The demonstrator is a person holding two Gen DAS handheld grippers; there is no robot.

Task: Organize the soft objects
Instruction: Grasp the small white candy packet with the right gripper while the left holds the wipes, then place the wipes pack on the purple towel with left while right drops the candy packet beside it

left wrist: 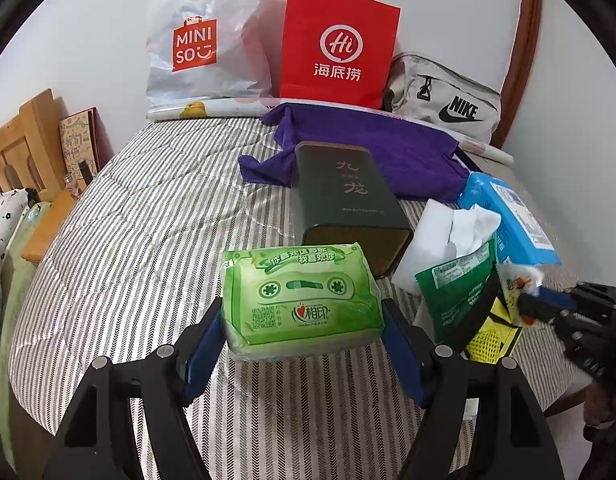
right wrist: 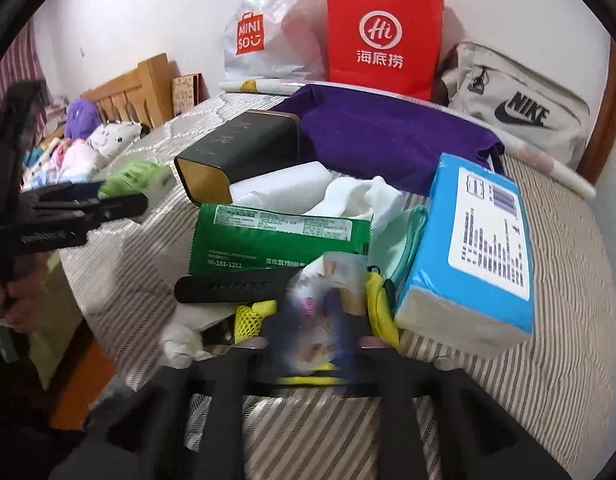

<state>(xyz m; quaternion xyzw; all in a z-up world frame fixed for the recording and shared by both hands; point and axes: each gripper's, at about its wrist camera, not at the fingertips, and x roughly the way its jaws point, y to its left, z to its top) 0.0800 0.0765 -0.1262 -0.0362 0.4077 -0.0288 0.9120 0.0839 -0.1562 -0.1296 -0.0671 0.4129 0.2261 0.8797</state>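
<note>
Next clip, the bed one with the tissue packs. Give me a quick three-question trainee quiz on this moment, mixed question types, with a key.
1. True or false: the left gripper has its jaws closed on the green tissue pack.
2. Multiple choice: what lies directly behind the dark green tin, toward the wall?
A. a purple cloth
B. a yellow towel
C. a wooden tray
3. Fill in: the grey bag at the far right of the bed carries the logo ____.

Key
1. True; the pack sits pinched between both jaws.
2. A
3. Nike

Note: the right gripper sits on a small printed packet, but motion blur hides how its jaws stand.
</note>
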